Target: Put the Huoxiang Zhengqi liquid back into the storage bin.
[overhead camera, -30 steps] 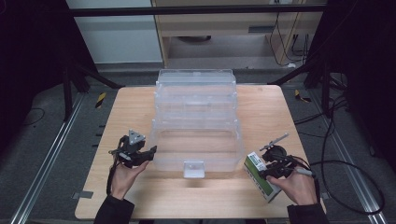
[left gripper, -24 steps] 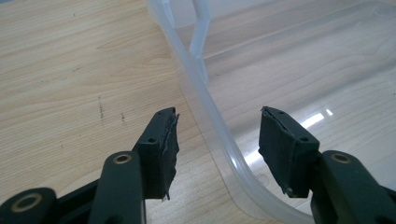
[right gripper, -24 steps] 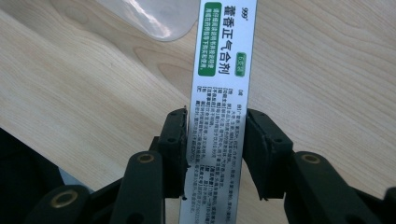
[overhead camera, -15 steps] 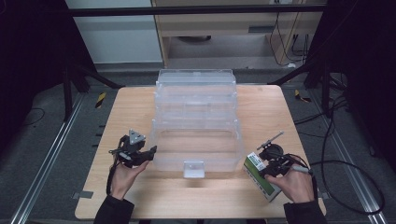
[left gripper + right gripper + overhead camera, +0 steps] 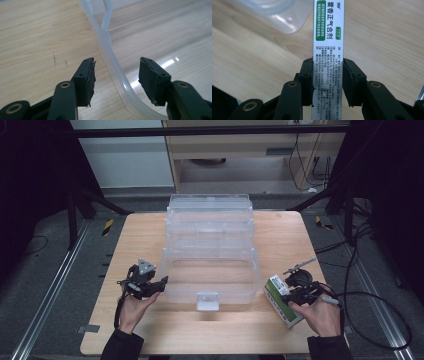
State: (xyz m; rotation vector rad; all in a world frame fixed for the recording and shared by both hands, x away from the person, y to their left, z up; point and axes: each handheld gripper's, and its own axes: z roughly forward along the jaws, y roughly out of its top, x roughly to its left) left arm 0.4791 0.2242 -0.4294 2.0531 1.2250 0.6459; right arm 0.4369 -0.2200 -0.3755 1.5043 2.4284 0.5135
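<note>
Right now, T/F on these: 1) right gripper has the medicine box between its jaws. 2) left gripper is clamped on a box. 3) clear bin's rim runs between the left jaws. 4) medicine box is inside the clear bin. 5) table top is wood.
1) True. The right gripper has its jaws on both sides of the green and white medicine box, closed against it.
2) False. The left gripper is open and grips nothing.
3) True. The rim of the clear bin passes through the gap between the left jaws, touching neither.
4) False. The medicine box lies on the table beside the bin's right front corner.
5) True. Light wood grain.
</note>
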